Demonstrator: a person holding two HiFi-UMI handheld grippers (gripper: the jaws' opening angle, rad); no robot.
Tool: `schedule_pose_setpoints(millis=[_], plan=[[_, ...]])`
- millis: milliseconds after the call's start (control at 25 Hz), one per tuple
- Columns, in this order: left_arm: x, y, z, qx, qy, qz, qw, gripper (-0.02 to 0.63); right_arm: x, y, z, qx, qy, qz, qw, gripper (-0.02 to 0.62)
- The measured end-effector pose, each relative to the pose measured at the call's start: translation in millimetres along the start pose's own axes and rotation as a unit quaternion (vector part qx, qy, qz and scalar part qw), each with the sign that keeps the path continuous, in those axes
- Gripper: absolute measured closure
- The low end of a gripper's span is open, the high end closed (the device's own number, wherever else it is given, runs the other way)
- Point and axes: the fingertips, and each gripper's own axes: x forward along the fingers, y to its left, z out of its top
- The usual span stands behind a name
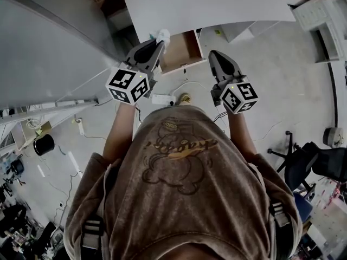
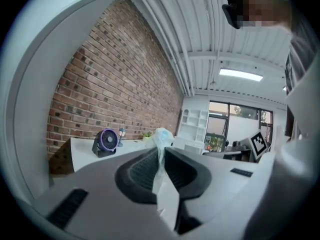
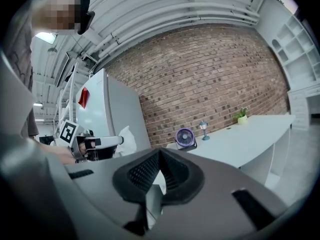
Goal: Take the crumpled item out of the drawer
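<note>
Head view only: the open drawer point(image 1: 183, 49) is seen under the white desk point(image 1: 217, 7), with its brown wooden inside exposed. Neither gripper view shows it. The crumpled item point(image 1: 162, 35) is seen at the tip of the left gripper point(image 1: 159, 45), just left of the drawer and outside it.

Left gripper view: the jaws are shown pinched on the item, which is thin, white, wrinkled and partly translucent. It is bunched into a puff above the ribbed black pads. A purple fan point(image 2: 106, 140) is seen on the desk, against a red brick wall point(image 2: 115, 84).

Right gripper view: the right gripper point(image 3: 159, 155) is shown pressed together, with nothing gripped. Only here is the held item seen from the side — raised in front of a pale grey cabinet point(image 3: 117, 114). A small lamp point(image 3: 202, 129) and a potted plant point(image 3: 242, 115) are noted on the desk.
</note>
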Motion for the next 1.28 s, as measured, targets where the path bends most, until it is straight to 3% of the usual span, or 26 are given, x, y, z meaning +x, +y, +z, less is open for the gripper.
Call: schedule_pose_setpoints(millis=[240, 840, 1280], plan=[[-6.2, -2.1, -11.4, 0.006, 0.001, -0.014, 0.9999, 0.564, 0.1, 2.2, -8.4, 0.005, 0.001, -0.001, 1.000, 0.600], [-7.1, 10.6, -49.3, 0.002, 0.033, -0.004, 0.9994, 0.565, 9.2, 1.2, -29.6, -0.002, 0.022, 0.011, 1.000, 0.599], [-1.9, 12.3, -51.8, -0.004, 0.037, -0.002, 0.9993, 0.564, 13.2, -3.7, -36.6, 0.005, 0.030, 0.004, 1.000, 0.600]])
